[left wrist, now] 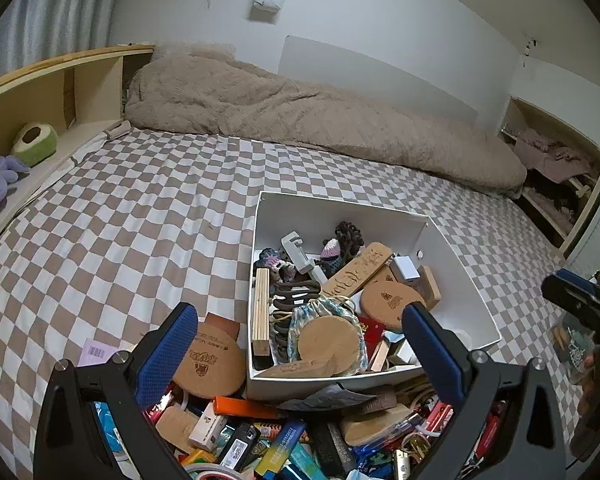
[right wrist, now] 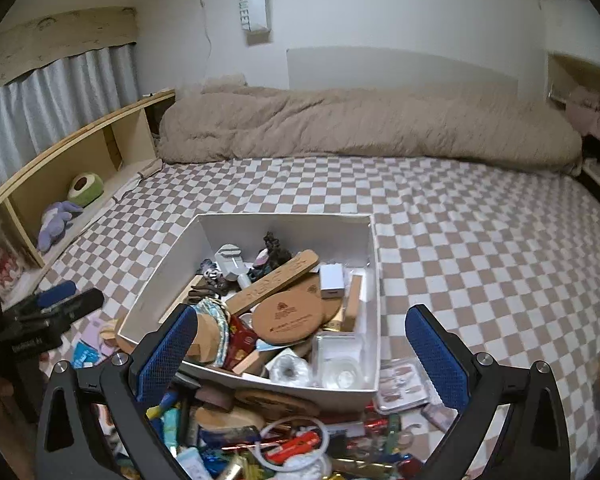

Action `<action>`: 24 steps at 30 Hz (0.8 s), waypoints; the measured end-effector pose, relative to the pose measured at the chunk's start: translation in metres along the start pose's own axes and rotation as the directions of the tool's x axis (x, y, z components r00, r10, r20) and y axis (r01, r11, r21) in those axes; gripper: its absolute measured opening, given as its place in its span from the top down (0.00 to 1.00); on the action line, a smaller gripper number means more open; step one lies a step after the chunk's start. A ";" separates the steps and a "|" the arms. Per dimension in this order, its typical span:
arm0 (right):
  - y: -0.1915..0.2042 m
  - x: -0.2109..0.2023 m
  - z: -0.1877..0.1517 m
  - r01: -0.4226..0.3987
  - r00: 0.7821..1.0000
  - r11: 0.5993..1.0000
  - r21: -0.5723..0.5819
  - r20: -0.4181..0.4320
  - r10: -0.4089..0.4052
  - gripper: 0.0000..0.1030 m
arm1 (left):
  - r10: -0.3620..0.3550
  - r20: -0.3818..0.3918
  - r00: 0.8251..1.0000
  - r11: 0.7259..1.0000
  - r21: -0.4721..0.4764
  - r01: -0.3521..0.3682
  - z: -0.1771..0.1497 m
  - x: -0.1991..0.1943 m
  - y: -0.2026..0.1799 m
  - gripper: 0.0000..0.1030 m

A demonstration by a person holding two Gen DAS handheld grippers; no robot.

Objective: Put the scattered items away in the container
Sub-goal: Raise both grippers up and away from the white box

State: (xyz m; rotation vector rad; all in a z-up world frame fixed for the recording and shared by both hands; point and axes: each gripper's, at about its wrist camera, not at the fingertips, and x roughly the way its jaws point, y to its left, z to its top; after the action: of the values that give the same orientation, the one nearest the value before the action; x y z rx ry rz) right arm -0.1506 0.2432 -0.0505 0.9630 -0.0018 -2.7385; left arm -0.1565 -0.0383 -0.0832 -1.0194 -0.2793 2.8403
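A white open box (left wrist: 340, 220) stands on the checkered bed, filled with cork coasters, wooden pieces, a small pouch and other bits. A dense pile of scattered items (left wrist: 300, 436) lies against its near side, among them a cork coaster (left wrist: 208, 364) and an orange bar (left wrist: 244, 404). My left gripper (left wrist: 300, 312) hangs open above the box's near edge, nothing between its blue pads. My right gripper (right wrist: 302, 312) is open and empty too, over the near part of the box (right wrist: 284, 232) and the pile (right wrist: 280, 440). Each gripper shows at the other view's edge: the right gripper (left wrist: 556, 286), the left gripper (right wrist: 84, 294).
A beige quilt (left wrist: 300, 112) lies rolled along the wall behind the box. A wooden shelf (right wrist: 80, 160) on the left holds plush toys. A clear plastic case (right wrist: 404, 384) lies right of the pile and a pink slip (left wrist: 96, 350) to its left. Checkered sheet (right wrist: 480, 260) surrounds the box.
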 end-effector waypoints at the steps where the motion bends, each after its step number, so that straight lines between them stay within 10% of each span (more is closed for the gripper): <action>1: -0.001 -0.002 -0.002 0.004 1.000 1.000 -0.006 0.006 -0.004 0.00 | 0.001 0.003 1.000 1.000 0.000 -0.001 0.000 -0.001 0.000 0.00; 24: 0.001 -0.021 -0.033 0.004 0.993 1.000 -0.018 0.121 -0.002 0.00 | -0.008 0.041 0.999 0.997 0.081 0.005 -0.005 -0.012 -0.035 0.00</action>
State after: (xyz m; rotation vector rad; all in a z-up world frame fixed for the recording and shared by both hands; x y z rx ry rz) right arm -0.1141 0.2495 -0.0626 0.7916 0.0029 -2.7900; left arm -0.1427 -0.0052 -0.0727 -0.9440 -0.1695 2.8439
